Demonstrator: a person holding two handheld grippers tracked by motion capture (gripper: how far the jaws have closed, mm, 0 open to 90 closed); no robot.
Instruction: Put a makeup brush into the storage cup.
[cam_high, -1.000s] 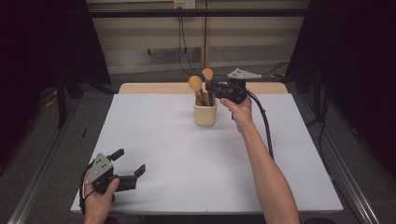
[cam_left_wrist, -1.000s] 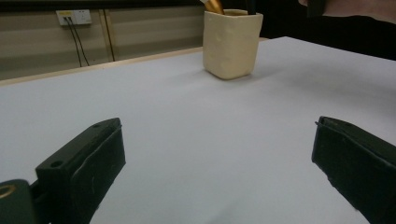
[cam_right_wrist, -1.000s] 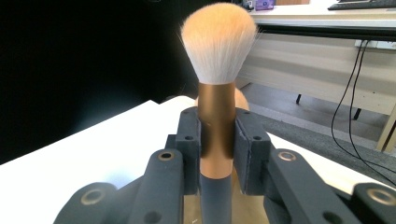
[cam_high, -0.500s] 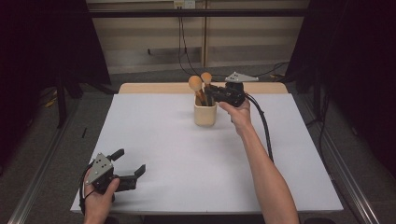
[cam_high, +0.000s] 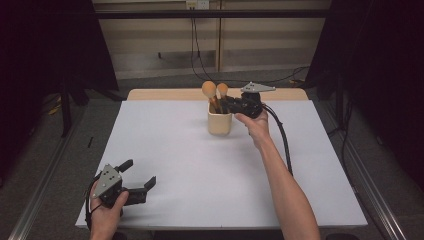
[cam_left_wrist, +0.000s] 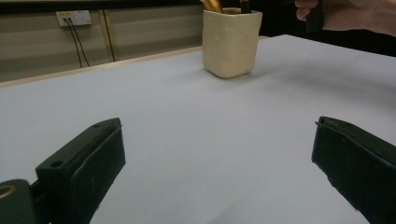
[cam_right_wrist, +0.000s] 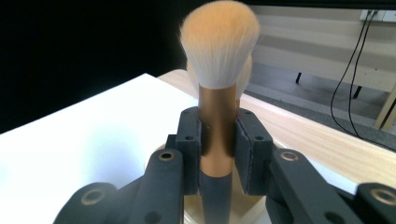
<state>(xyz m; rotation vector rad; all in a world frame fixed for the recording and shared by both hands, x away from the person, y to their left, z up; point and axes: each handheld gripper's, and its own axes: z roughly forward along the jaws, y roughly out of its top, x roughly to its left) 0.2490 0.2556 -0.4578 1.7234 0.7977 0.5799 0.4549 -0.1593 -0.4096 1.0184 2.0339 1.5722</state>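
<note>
high view: right tool (cam_high: 226, 104) sits upper centre, clamped on a makeup brush (cam_high: 209, 91) standing in the cream cup (cam_high: 219, 123) on the white counter (cam_high: 200, 170). left tool (cam_high: 136, 179) rests lower left, jaws spread wide, empty.

left gripper view: cup (cam_left_wrist: 230, 43) upper centre, bare counter between the open jaws.

right gripper view: pads squeeze the gold handle (cam_right_wrist: 217, 126). looks like the pull-out step; next, a straight lift clear of the second brush.

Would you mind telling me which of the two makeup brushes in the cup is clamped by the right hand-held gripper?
The nearer makeup brush in the right gripper view: the right hand-held gripper pinches its gold ferrule. The other brush stands free behind it.
</note>
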